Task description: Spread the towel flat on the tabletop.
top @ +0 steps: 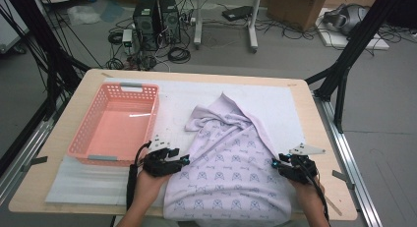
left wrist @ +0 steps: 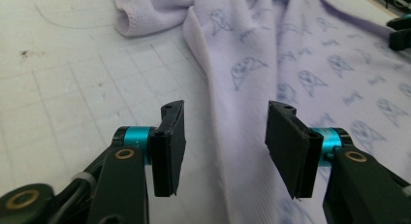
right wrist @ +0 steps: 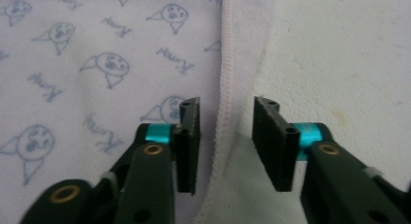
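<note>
High view, garment: the lilac garment [top: 231,158] with its small printed faces is lying spread over the white mat [top: 275,97], its near end hanging off the table's [top: 314,119] front edge, its far end bunching into folds near the middle.
High view, left gripper: the left gripper [top: 183,160] is sitting at the garment's left edge, the person's left hand [top: 147,180] gripping it from below.
High view, right gripper: the right gripper [top: 275,164] is sitting at the garment's right edge, well apart from the left one.
High view, basket: a pink basket [top: 88,124] is standing on the table's left side, just beyond the left gripper.
Left gripper view, jaws: the 2 black jaws are standing wide apart, straddling the garment's [left wrist: 252,54] folded edge, nothing pinched between them.
Left gripper view, cloth: one jaw is hovering over the gridded mat [left wrist: 72,83], the other over the printed fabric.
Right gripper view, jaws: the 2 jaws are parted, with the garment's [right wrist: 97,49] stitched hem [right wrist: 224,103] running up between them, not clamped.
Right gripper view, surface: the white mat [right wrist: 339,54] is showing beside the hem.
</note>
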`<control>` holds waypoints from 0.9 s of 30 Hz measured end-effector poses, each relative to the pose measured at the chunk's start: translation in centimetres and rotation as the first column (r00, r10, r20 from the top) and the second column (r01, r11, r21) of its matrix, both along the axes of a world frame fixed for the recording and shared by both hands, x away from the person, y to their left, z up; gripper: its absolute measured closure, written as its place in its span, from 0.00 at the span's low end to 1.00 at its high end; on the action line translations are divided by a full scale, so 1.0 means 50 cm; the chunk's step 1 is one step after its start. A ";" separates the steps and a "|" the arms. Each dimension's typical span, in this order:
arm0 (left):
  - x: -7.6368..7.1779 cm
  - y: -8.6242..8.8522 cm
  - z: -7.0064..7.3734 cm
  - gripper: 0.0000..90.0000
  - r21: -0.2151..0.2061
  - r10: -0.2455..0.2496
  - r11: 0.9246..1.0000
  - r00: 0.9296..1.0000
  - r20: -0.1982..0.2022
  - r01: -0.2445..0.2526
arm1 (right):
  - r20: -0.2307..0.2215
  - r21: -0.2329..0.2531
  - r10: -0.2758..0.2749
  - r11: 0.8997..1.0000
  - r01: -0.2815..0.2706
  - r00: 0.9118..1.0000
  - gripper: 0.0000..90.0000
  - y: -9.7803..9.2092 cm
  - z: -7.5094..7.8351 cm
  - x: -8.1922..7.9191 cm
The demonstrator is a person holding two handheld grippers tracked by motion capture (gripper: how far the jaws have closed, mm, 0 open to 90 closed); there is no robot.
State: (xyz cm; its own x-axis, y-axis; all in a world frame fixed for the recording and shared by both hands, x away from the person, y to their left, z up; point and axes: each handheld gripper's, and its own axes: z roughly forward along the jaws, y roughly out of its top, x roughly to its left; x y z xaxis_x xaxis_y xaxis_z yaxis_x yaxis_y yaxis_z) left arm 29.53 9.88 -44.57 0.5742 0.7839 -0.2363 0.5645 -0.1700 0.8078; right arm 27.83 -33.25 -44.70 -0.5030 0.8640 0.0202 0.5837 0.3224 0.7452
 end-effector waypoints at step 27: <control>-0.120 0.030 -0.012 0.76 0.007 -0.072 0.997 0.996 0.046 0.071 | 0.028 0.077 0.041 0.996 -0.043 0.999 0.67 -0.048 0.048 -0.124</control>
State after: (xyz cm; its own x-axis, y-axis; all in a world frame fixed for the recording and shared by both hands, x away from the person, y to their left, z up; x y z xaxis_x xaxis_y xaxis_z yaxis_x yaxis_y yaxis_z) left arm 23.53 11.36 -45.18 0.6391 0.7417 -0.2036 0.5126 -0.2133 0.8317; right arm 21.65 -35.63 -42.29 -0.5402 0.8384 0.0726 0.5507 0.2870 0.7838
